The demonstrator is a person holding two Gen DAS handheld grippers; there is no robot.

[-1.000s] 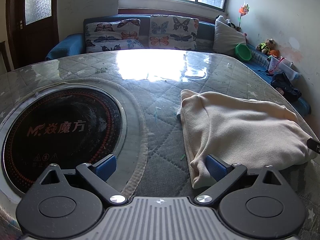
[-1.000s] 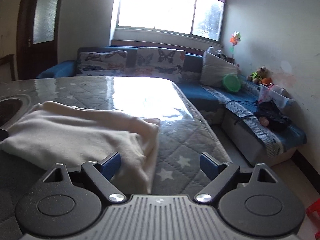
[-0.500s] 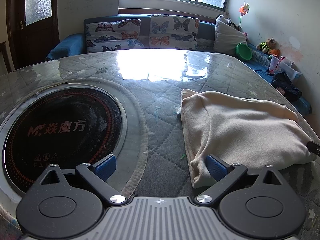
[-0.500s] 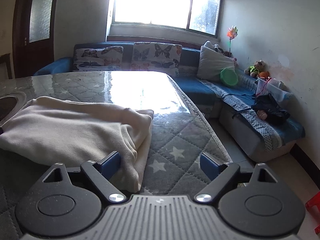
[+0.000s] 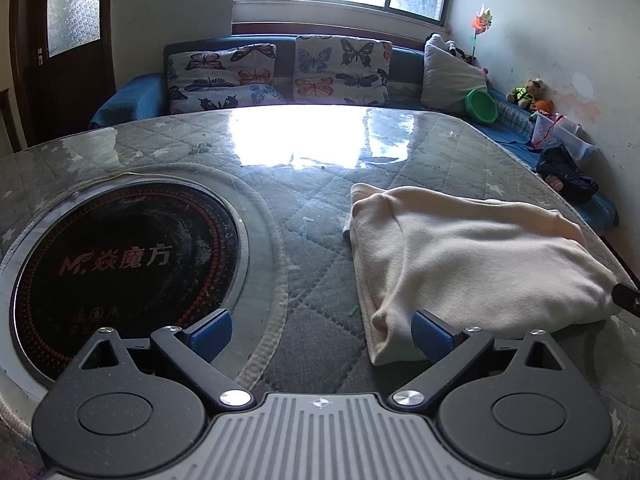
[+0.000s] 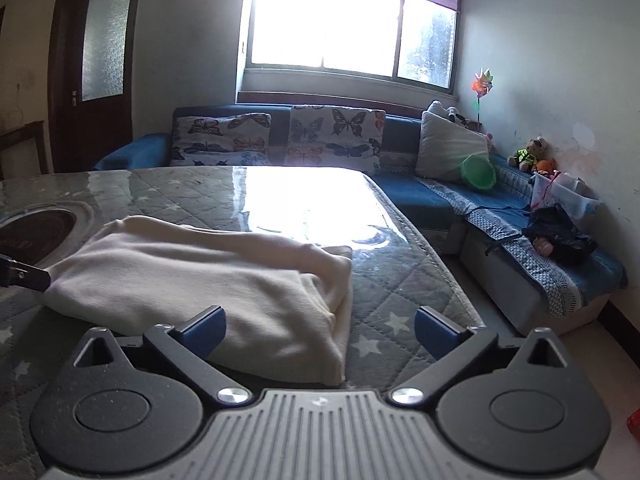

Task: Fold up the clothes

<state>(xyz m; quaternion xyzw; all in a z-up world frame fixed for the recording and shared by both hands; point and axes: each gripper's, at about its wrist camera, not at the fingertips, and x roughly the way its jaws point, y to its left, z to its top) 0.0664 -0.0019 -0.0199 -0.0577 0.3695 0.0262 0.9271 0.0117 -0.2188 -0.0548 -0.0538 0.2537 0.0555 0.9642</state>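
A cream garment (image 5: 472, 260) lies folded into a thick rectangle on the quilted table (image 5: 304, 168); it also shows in the right wrist view (image 6: 192, 280). My left gripper (image 5: 322, 336) is open and empty at the garment's near left corner, its right blue pad (image 5: 430, 336) beside the cloth edge. My right gripper (image 6: 320, 330) is open and empty, held above the garment's near right corner. The left gripper's tip (image 6: 24, 276) shows at the garment's left end in the right wrist view.
A round black induction hob (image 5: 120, 268) is set into the table to the left of the garment. A blue sofa with butterfly cushions (image 5: 280, 72) lies behind the table. The table's right edge (image 6: 436, 256) drops to the floor beside a blue bench with clutter (image 6: 560, 240).
The right gripper has risen and drawn back from the garment, which now lies lower in its view. The left gripper has barely moved. The garment lies as before.
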